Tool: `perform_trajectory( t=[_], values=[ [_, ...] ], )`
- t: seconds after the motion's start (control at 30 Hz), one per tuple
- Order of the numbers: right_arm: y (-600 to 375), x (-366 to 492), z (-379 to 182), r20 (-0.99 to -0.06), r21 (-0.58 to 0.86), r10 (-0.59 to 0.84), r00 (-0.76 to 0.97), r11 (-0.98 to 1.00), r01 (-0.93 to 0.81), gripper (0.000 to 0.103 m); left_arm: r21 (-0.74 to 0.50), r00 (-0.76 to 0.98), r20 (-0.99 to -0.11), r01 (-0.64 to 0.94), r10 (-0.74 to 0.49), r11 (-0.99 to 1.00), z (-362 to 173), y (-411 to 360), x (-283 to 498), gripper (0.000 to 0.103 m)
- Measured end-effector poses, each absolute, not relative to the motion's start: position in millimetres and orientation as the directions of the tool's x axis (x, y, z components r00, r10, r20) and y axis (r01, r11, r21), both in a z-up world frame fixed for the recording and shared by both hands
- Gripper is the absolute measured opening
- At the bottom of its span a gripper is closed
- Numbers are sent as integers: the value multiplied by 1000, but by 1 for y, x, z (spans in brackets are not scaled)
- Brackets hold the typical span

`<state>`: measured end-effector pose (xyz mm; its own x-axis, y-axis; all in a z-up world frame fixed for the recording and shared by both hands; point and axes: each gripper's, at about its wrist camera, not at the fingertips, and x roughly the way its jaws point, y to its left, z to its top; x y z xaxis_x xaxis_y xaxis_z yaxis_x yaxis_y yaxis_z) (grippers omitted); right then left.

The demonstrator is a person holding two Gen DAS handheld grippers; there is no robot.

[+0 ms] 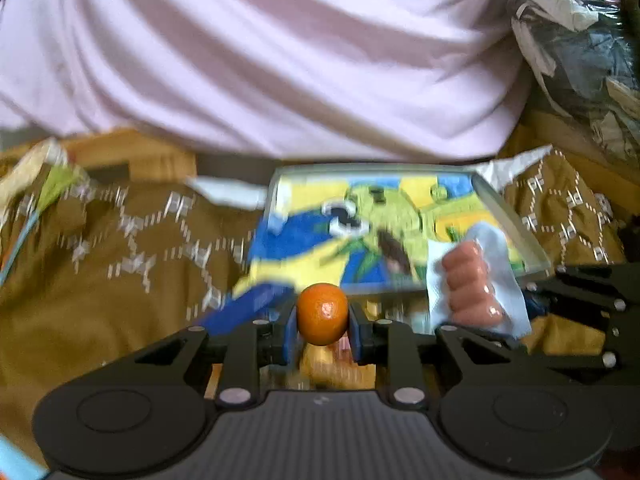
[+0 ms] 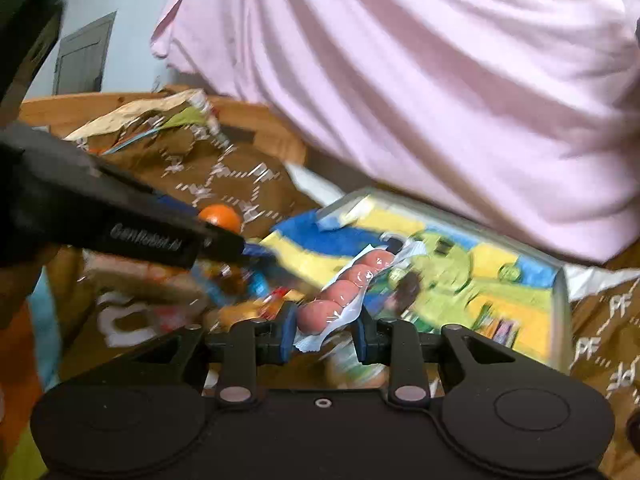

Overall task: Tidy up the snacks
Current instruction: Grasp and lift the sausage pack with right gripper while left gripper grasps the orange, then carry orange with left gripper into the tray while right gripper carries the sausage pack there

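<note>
My left gripper (image 1: pixel 322 326) is shut on a small orange fruit (image 1: pixel 322 314), held above the brown patterned cloth; the same orange fruit (image 2: pixel 221 217) shows at the left gripper's tip in the right wrist view. My right gripper (image 2: pixel 325 334) is shut on a clear sealed pack of pink sausages (image 2: pixel 344 292), which hangs over a flat box with a blue, yellow and green cartoon lid (image 2: pixel 480 276). In the left wrist view the sausage pack (image 1: pixel 474 284) sits at the right, in front of the same cartoon box (image 1: pixel 360 216).
A person in a pale pink shirt (image 1: pixel 280 60) stands close behind the box. A brown patterned cloth (image 1: pixel 100 280) covers the surface. Blurred snack packets (image 2: pixel 240 300) lie below both grippers. A crumpled wrapper (image 2: pixel 160 116) lies at the far left, a plastic bag (image 1: pixel 580 40) at the right.
</note>
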<state>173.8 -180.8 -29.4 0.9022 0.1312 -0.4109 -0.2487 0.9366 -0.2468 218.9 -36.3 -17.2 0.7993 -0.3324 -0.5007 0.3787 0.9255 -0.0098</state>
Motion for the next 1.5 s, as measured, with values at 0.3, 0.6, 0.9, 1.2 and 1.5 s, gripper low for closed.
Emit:
perform_trajectory(
  t=[0.3,0.6,0.9,1.2,1.5],
  values=[
    [-213,214,-18,-318,-299,78,945,937,-178,31,-37,822,-445,381,-357,924,4,-70,280,29],
    [-238,262,-41,-338,-301,18,941,945,-126,31,-43,804,-489,364,-337,930,-19,-106,334,29],
    [-254,286,-71,-438,-231,-10,899,967,-102,31,-38,762,-568,353,-311,935,-55,-133,363,29],
    [-258,290,-78,-469,-212,-25,883,974,-85,32,-27,742,-611,330,-277,943,-75,-139,368,29],
    [-262,289,-76,-465,-216,-54,884,975,-54,55,-24,739,-621,316,-262,949,-75,-142,367,31]
  ],
)
